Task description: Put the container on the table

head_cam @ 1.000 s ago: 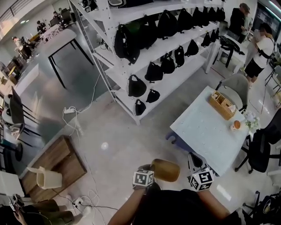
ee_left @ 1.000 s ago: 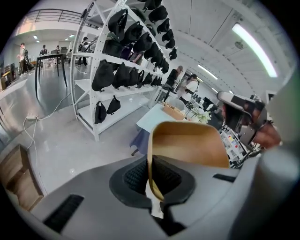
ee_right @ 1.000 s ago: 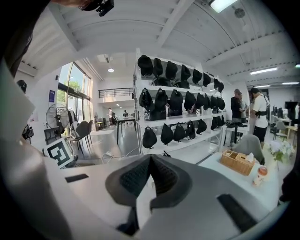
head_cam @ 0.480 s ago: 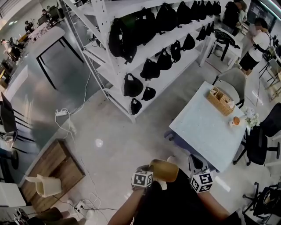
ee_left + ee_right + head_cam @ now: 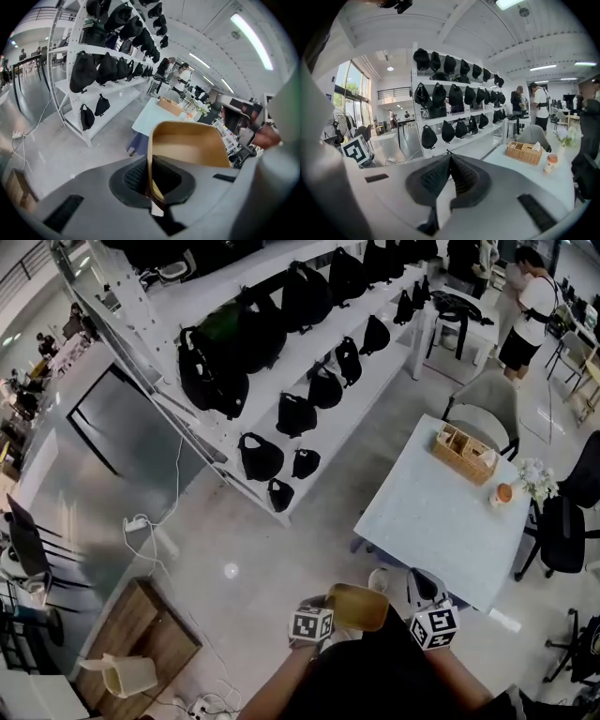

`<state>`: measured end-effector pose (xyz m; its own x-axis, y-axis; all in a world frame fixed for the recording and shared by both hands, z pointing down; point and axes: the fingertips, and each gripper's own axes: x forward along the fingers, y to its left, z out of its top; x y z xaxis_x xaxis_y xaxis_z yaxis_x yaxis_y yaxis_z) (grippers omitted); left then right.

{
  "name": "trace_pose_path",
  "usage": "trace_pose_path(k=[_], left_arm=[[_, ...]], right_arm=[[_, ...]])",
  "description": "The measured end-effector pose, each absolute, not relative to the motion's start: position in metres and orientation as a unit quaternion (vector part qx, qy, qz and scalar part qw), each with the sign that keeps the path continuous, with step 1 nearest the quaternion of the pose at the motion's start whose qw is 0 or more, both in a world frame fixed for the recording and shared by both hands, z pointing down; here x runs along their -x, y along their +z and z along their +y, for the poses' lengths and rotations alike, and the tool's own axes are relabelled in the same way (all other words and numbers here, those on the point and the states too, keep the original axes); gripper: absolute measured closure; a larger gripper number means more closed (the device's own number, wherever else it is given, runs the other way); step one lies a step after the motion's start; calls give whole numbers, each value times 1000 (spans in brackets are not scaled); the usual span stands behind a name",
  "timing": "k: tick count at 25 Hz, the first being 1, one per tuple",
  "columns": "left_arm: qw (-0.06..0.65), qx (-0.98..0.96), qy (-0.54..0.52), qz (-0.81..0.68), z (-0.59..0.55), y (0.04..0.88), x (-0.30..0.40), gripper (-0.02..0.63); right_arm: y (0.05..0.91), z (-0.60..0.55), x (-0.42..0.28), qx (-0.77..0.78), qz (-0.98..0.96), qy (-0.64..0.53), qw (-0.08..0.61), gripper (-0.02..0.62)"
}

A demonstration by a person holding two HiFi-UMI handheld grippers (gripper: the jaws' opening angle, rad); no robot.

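Observation:
A tan, open-topped container hangs in the air in front of me, its near rim pinched between the jaws of my left gripper. In the left gripper view the container fills the middle, its thin wall clamped at my left gripper. My right gripper is just right of the container, shut with nothing between its jaws. The pale table stands ahead to the right, and also shows beyond the container as the table and at the right as the table.
On the table sit a wicker organiser, a small orange cup and flowers. Chairs ring it. A long white shelf of black bags crosses the floor. People stand far back. A wooden pallet lies low left.
The whole view has shifted: the table and shelf now sit nearer and lower in the head view. Both grippers and the held container keep their places before me.

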<state>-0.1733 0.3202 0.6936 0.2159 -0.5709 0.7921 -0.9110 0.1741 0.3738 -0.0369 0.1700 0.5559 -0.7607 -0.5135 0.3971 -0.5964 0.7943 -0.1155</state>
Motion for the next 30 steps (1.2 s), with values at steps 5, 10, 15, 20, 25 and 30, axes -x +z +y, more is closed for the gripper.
trace_pose_path(k=[5, 10, 15, 20, 25, 30], left_arm=[[468, -627, 200, -590, 254, 690, 180, 597], [464, -638, 224, -572, 181, 687, 182, 597], [457, -646, 247, -559, 111, 682, 184, 597], [450, -651, 265, -551, 50, 684, 180, 597], [446, -657, 289, -534, -1, 696, 170, 597], [443, -666, 315, -511, -46, 715, 161, 597]], right_arm=[[558, 111, 31, -330, -922, 129, 156, 598], [560, 49, 29, -349, -913, 146, 151, 598], [552, -12, 29, -353, -912, 148, 144, 598], [557, -63, 25, -351, -912, 160, 138, 598], [565, -105, 11, -362, -907, 166, 137, 598], [574, -131, -4, -382, -898, 159, 149, 598]])
